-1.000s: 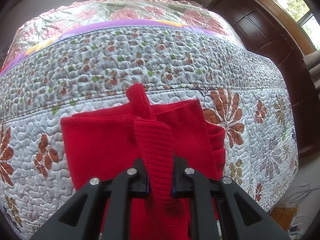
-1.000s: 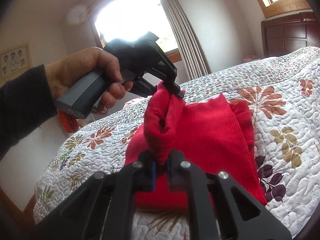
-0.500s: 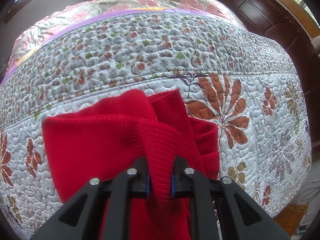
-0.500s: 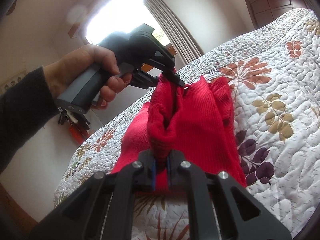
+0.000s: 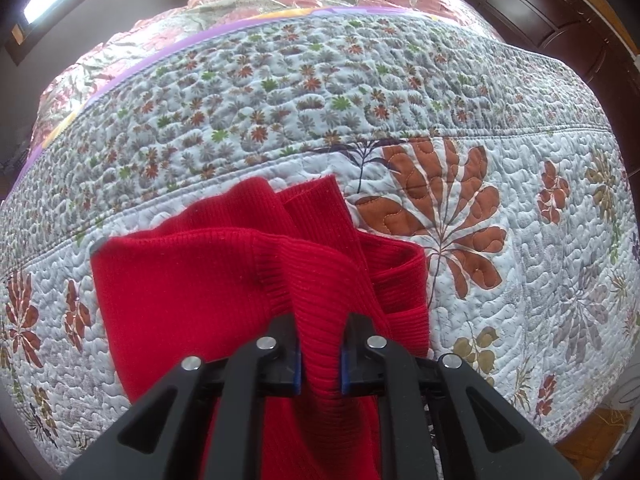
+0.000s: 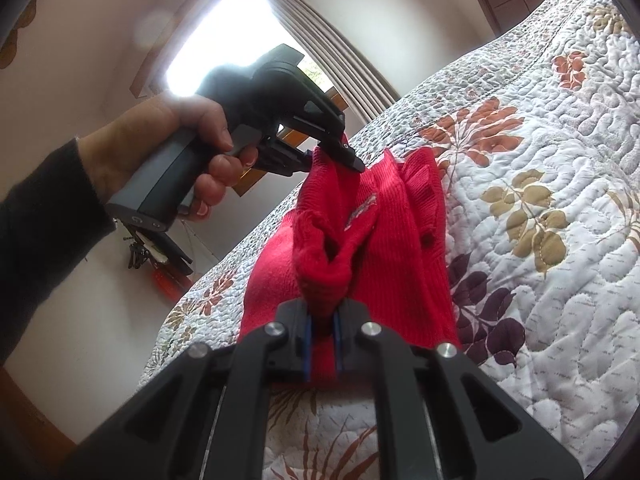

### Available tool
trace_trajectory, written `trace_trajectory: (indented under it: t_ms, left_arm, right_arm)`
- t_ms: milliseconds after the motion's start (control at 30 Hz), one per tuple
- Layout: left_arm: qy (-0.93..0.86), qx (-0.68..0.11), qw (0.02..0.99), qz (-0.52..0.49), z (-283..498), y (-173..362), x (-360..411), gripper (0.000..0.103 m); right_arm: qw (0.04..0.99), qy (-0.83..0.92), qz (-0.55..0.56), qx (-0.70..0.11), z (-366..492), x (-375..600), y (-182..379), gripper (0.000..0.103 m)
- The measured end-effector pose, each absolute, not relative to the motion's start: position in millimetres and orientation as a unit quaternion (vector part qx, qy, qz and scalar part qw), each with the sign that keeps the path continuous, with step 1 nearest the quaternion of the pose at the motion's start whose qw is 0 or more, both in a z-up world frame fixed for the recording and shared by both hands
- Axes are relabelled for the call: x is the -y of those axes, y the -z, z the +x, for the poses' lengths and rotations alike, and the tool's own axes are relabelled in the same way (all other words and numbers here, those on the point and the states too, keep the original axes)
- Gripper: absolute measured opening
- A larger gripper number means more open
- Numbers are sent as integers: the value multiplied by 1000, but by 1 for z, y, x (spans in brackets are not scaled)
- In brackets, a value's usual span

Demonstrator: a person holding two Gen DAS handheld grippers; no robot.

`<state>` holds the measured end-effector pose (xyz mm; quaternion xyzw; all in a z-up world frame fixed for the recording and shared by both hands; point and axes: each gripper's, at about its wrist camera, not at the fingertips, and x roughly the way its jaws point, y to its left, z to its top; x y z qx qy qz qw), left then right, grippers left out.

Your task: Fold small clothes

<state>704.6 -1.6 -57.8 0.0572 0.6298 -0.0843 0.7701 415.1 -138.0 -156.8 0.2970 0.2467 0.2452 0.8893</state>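
A red ribbed knit garment (image 5: pixel 180 288) lies partly folded on a floral quilted bedspread (image 5: pixel 520 240). My left gripper (image 5: pixel 320 356) is shut on a fold of the garment's ribbed edge, low over the cloth. In the right wrist view the same red garment (image 6: pixel 400 248) is bunched up, and my right gripper (image 6: pixel 322 340) is shut on another pinch of it. The left gripper (image 6: pixel 352 160) shows there too, held by a hand (image 6: pixel 192 148) in a dark sleeve, clamped on the far raised corner. A small white label (image 6: pixel 362 210) shows on the cloth.
The quilt covers a wide bed, with a pink floral pillow area (image 5: pixel 240 12) at the far end. Dark wooden furniture (image 5: pixel 560 28) stands to the right of the bed. A bright window with curtains (image 6: pixel 320 52) is behind the hand.
Both grippers have moved forward and lower over the bed, carrying the held edge across the garment. The raised red peak has flattened into a fold. Both stay shut.
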Motion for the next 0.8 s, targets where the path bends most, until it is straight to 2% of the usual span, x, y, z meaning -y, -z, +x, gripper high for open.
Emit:
trace_trajectory:
  t_ms: [67, 133, 200, 233, 433, 467, 533, 567, 800]
  left_arm:
    - [64, -629, 771, 79, 708, 61, 7, 13]
    - [38, -631, 769, 98, 712, 65, 13, 19]
    - [28, -638, 761, 117, 715, 72, 24, 34]
    - [30, -640, 757, 126, 716, 74, 30, 37]
    - [-44, -643, 748, 158, 727, 89, 43, 40]
    - [-52, -644, 745, 164, 728, 92, 42, 38]
    - [-51, -637, 748, 178, 725, 95, 47, 13]
    - [-46, -630, 752, 191, 723, 94, 52, 10]
    - [-29, -598, 773, 211, 719, 76, 60, 8]
  right_arm:
    - [890, -245, 294, -249, 416, 136, 158, 7]
    - [891, -242, 288, -255, 419, 134, 161, 7]
    - [889, -242, 293, -256, 421, 135, 163, 7]
    - [887, -244, 298, -255, 422, 137, 164, 7]
    - [879, -253, 313, -255, 423, 143, 167, 7]
    - [877, -255, 316, -255, 424, 144, 168, 7]
    - [875, -257, 322, -256, 425, 145, 170, 8]
    - [873, -257, 324, -257, 426, 146, 171, 8]
    - [872, -262, 327, -254, 427, 147, 171, 8]
